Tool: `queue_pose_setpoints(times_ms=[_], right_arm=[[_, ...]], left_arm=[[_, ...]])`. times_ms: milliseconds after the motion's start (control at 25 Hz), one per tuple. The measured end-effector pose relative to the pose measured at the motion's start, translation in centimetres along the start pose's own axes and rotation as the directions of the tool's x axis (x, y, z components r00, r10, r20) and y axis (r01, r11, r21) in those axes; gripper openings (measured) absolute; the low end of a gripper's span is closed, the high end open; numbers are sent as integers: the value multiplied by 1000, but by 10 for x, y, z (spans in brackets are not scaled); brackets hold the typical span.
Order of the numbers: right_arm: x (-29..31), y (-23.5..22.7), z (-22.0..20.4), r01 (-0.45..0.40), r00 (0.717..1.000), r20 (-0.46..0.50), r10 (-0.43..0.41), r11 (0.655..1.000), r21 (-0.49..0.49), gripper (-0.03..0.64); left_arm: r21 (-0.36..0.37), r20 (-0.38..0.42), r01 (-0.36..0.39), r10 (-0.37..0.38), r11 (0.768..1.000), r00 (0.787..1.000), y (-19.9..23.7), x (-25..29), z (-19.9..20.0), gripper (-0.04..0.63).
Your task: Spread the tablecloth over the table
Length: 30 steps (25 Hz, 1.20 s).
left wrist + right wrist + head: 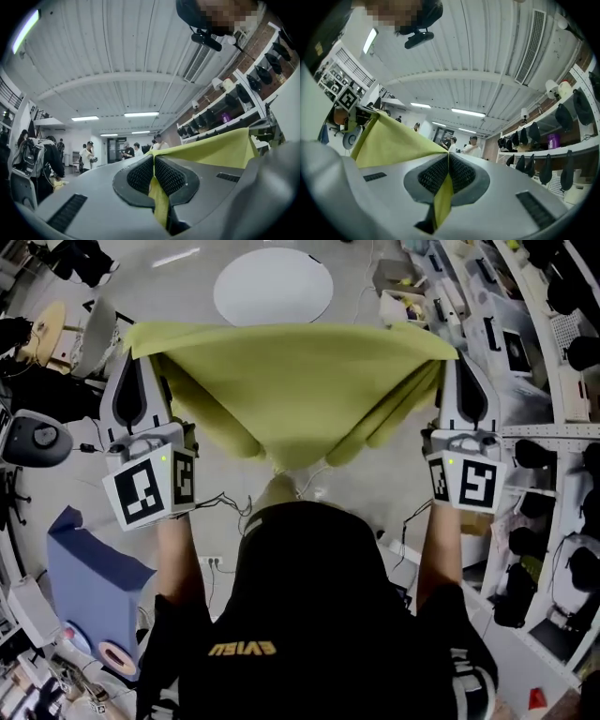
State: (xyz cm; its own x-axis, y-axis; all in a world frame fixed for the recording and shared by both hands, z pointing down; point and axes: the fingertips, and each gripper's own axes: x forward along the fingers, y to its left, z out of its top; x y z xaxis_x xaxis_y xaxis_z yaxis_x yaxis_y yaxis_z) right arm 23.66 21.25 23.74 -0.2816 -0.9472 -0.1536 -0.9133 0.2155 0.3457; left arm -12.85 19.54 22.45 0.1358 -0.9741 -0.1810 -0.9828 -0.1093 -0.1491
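A yellow-green tablecloth (281, 390) hangs stretched between my two grippers in the head view, its top edge taut and its middle sagging in folds toward the person. My left gripper (137, 351) is shut on the cloth's left corner, my right gripper (454, 354) on its right corner. In the left gripper view the cloth (159, 199) is pinched between the black pads of the left gripper (154, 168). The right gripper view shows the same: cloth (393, 140) running off to the left from the shut right gripper (448, 164). A round white table (273, 287) stands on the floor beyond the cloth.
Shelving with equipment (553, 381) lines the right side. A blue box (89, 582) and cluttered gear (37, 437) sit at the left. Both gripper views point up at the ceiling, with several people (89, 154) standing far off in the room.
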Motion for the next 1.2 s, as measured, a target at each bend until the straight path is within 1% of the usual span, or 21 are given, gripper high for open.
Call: queue_pose_setpoints(times_ms=[120, 200, 320, 440, 560, 720, 880, 1040, 1200], right_arm=[[41, 0, 7, 23, 999, -28, -23, 1000, -15, 5], [67, 2, 11, 49, 998, -34, -50, 998, -31, 5], [102, 15, 13, 74, 996, -43, -75, 997, -37, 6], [134, 26, 13, 84, 996, -40, -85, 995, -47, 6], [159, 29, 12, 93, 995, -40, -95, 994, -49, 6], [195, 31, 10, 97, 995, -30, -98, 995, -32, 6], [231, 24, 9, 92, 995, -23, -93, 995, -45, 6], [269, 8, 3, 86, 996, -20, -87, 995, -56, 6], [315, -11, -16, 86, 996, -18, -87, 995, -54, 6]], left_arm=[[-11, -16, 41, -41, 999, 999, 21, 44, -5, 20], [-12, -10, 81, -81, 997, 997, 35, 69, -9, 20], [-13, -6, 134, -134, 991, 991, 58, 97, -24, 20], [-30, -2, 157, -158, 987, 988, 79, 121, -32, 20], [-40, 3, 158, -158, 987, 987, 92, 142, -32, 20], [-28, 25, 166, -165, 986, 986, 108, 171, -34, 20], [-17, -3, 147, -147, 989, 989, 120, 209, -37, 20], [3, 16, 145, -145, 989, 989, 118, 250, -34, 20], [14, 4, 137, -137, 990, 991, 115, 299, -45, 21]])
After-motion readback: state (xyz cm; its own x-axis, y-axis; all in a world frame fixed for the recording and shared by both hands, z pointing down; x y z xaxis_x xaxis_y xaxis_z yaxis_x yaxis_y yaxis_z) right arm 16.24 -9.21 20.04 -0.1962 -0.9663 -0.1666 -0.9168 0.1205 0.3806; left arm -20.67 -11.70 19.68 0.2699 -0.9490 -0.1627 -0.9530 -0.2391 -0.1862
